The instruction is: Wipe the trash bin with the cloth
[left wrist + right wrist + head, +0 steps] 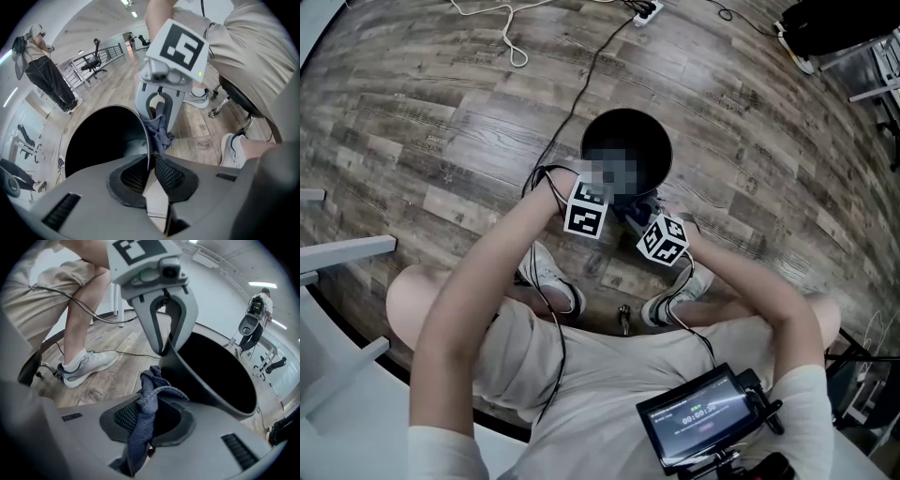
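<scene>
black bin (628, 131) upright on wood floor (441, 112), just ahead of the seated person's shoes (551, 274). left gripper (151, 161): jaws narrow, pads clamped on the bin's thin rim, near side. right gripper (152, 404): jaws closed on bunched blue cloth (143, 427), close beside the bin's outer wall below the rim; contact unclear.

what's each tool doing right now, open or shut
left tool: closed on the trash bin rim
right tool: closed, holding the cloth
</scene>
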### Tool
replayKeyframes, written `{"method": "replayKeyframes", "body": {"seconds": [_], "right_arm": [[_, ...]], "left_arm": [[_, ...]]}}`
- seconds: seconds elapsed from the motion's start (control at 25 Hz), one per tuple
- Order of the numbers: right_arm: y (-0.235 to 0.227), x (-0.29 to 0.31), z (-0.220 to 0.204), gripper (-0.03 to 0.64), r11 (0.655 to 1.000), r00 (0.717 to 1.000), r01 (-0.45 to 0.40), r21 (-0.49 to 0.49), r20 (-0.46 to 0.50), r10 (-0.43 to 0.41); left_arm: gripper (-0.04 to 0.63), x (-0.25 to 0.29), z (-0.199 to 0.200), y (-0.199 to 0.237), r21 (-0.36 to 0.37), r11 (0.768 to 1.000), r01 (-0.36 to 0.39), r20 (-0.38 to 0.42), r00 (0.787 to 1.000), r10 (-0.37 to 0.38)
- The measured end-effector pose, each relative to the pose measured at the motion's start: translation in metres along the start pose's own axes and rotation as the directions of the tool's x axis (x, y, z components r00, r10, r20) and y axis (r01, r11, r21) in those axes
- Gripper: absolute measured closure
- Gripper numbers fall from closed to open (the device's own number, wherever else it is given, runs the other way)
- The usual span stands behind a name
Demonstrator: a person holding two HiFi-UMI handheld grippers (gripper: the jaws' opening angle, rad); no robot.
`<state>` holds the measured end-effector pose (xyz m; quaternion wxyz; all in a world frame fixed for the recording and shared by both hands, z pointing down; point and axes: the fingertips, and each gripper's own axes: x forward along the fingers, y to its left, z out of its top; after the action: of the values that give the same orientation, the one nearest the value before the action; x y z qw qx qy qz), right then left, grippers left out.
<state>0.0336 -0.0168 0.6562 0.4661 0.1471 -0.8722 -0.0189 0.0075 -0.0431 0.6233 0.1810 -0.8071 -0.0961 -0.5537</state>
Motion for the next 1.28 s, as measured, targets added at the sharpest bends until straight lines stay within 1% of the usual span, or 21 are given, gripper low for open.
{"method": "replayKeyframes", "body": {"seconds": [0.16,0.32,0.48,0.6,0.72,0.8,0.88,0.96,1.0,1.08,1.16,1.24,1.28], "right_arm": [[0.005,0.035,-0.031,0.54,0.999,0.998,-0.021,-0.043,-0.062,0.019],[0.013,0.072,-0.061,0.54,0.994,0.99,-0.052,-0.093,-0.138,0.039],[0.019,0.104,-0.092,0.54,0.989,0.971,-0.08,-0.123,-0.233,0.05],[0.018,0.118,-0.11,0.54,0.991,0.955,-0.084,-0.106,-0.291,0.05],[0.014,0.121,-0.116,0.54,0.996,0.95,-0.082,-0.037,-0.305,0.067],[0.013,0.114,-0.112,0.54,0.996,0.953,-0.091,0.002,-0.29,0.088],[0.016,0.096,-0.105,0.54,0.991,0.955,-0.131,0.002,-0.268,0.127],[0.023,0.073,-0.098,0.54,0.981,0.951,-0.191,-0.039,-0.253,0.176],[0.026,0.06,-0.096,0.54,0.974,0.948,-0.215,-0.069,-0.253,0.191],[0.028,0.028,-0.091,0.54,0.963,0.947,-0.236,-0.129,-0.252,0.199],[0.022,-0.009,-0.081,0.54,0.961,0.954,-0.227,-0.157,-0.234,0.187],[0.006,-0.049,-0.062,0.54,0.972,0.97,-0.182,-0.146,-0.189,0.153],[-0.005,-0.069,-0.05,0.54,0.981,0.979,-0.146,-0.126,-0.158,0.125]], "left_arm": [[0.549,0.0,0.009,-0.001,-0.05,0.999,0.012,0.041,0.999,-0.01],[0.549,0.0,0.01,0.002,-0.063,0.998,0.015,0.041,0.999,-0.012],[0.552,0.001,0.014,0.003,-0.088,0.996,0.025,0.039,0.999,-0.021],[0.554,0.002,0.016,0.004,-0.105,0.994,0.028,0.035,0.999,-0.024],[0.554,0.004,0.019,0.008,-0.122,0.992,0.012,0.031,0.999,-0.009],[0.552,0.005,0.023,0.01,-0.141,0.99,-0.007,0.034,0.999,0.012],[0.552,0.006,0.026,0.012,-0.168,0.985,-0.026,0.042,0.999,0.034],[0.551,0.006,0.027,0.013,-0.203,0.979,-0.028,0.056,0.998,0.04],[0.551,0.005,0.027,0.012,-0.226,0.974,-0.015,0.07,0.997,0.031],[0.545,0.001,0.03,0.01,-0.285,0.958,0.035,0.121,0.993,-0.001],[0.511,-0.008,0.036,0.013,-0.332,0.941,0.063,0.185,0.983,-0.001],[0.497,-0.025,0.046,0.025,-0.366,0.929,0.056,0.252,0.967,0.041],[0.496,-0.036,0.052,0.032,-0.385,0.921,0.048,0.288,0.955,0.07]]}}
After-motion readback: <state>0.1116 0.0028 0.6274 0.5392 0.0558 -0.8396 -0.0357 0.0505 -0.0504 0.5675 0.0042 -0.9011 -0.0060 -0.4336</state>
